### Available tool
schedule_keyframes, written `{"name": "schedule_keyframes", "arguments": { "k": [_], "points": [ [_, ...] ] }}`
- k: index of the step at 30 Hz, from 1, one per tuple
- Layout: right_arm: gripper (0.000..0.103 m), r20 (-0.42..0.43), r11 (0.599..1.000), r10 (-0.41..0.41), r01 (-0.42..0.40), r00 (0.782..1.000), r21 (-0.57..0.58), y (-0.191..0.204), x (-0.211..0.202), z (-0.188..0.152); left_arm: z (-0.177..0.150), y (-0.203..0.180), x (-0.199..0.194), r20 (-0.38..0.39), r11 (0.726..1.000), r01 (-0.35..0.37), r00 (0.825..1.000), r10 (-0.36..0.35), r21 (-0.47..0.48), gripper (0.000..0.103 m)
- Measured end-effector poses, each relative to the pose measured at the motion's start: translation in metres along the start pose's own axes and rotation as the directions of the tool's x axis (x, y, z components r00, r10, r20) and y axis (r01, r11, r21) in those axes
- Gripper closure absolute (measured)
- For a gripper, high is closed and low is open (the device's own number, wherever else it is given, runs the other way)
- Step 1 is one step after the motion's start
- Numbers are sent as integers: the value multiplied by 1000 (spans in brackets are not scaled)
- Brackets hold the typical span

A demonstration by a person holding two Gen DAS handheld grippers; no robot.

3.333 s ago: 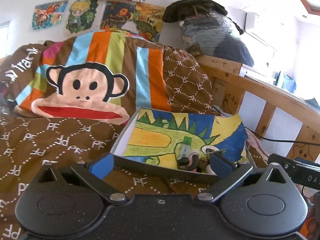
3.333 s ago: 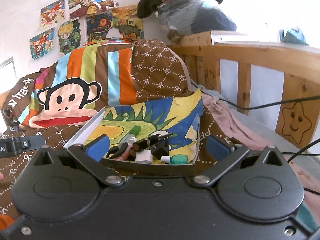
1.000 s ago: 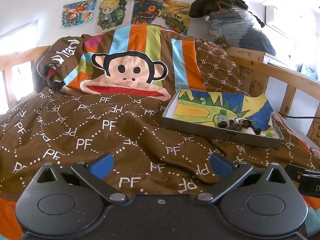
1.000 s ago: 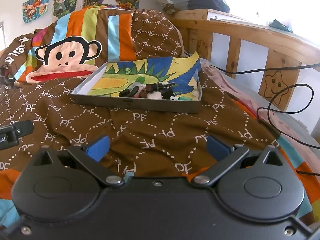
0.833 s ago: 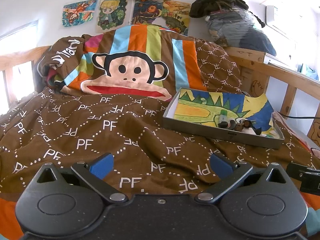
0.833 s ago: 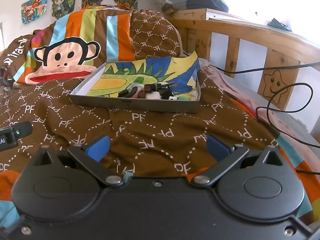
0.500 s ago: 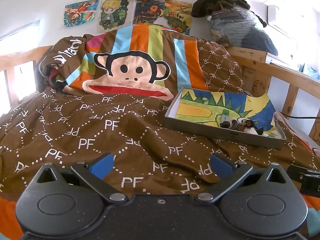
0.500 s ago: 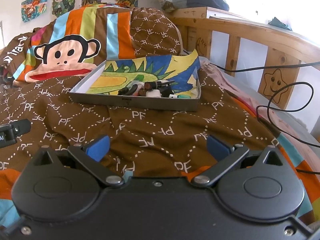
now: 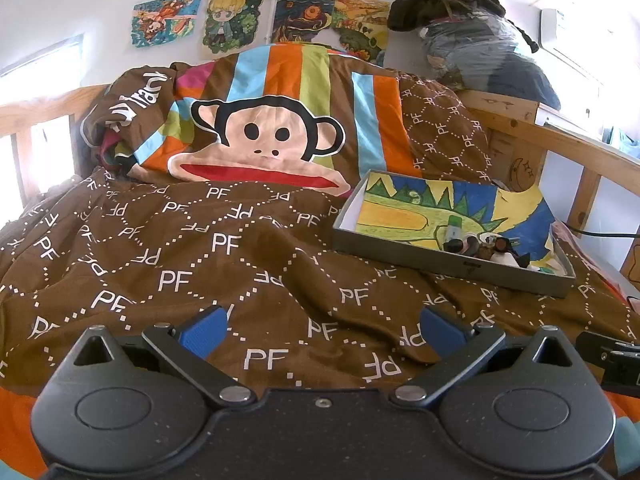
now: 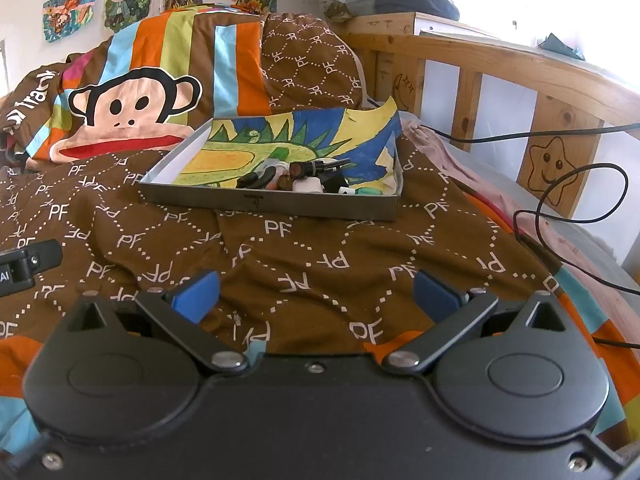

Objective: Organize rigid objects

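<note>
A: Frankly, the soft brown quilt printed with white letters (image 10: 280, 248) worries me: the shallow grey cardboard tray lined with a crayon drawing (image 10: 276, 202) could tip if nudged.

B: Contents?

A: Small rigid bits (image 10: 304, 178) heaped at its near right corner. Left tool (image 9: 320, 330) and right tool (image 10: 316, 294) hover spread wide, empty, well apart from it.

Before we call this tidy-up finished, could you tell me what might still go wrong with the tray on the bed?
1. The grey tray sits on a rumpled brown duvet, a soft base, so a nudge could tip it.
2. The small items are heaped at its near end, so they may roll or spill.
3. The black cables lie loose to the right of the open right gripper; a sweep that way could snag them.
</note>
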State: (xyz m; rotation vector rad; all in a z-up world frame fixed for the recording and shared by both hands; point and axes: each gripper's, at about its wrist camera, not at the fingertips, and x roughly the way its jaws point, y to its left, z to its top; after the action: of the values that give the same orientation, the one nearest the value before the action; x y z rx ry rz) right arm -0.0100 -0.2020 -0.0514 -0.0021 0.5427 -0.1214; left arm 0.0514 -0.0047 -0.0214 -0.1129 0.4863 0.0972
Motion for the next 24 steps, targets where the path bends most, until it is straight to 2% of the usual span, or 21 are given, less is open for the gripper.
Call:
{"name": "schedule_keyframes", "arguments": {
  "k": [24],
  "points": [
    [0, -2, 1000, 0, 0, 1000, 0, -1, 1, 0, -1, -4, 1, -7, 999, -29, 1000, 29, 24, 1]
  ]
}}
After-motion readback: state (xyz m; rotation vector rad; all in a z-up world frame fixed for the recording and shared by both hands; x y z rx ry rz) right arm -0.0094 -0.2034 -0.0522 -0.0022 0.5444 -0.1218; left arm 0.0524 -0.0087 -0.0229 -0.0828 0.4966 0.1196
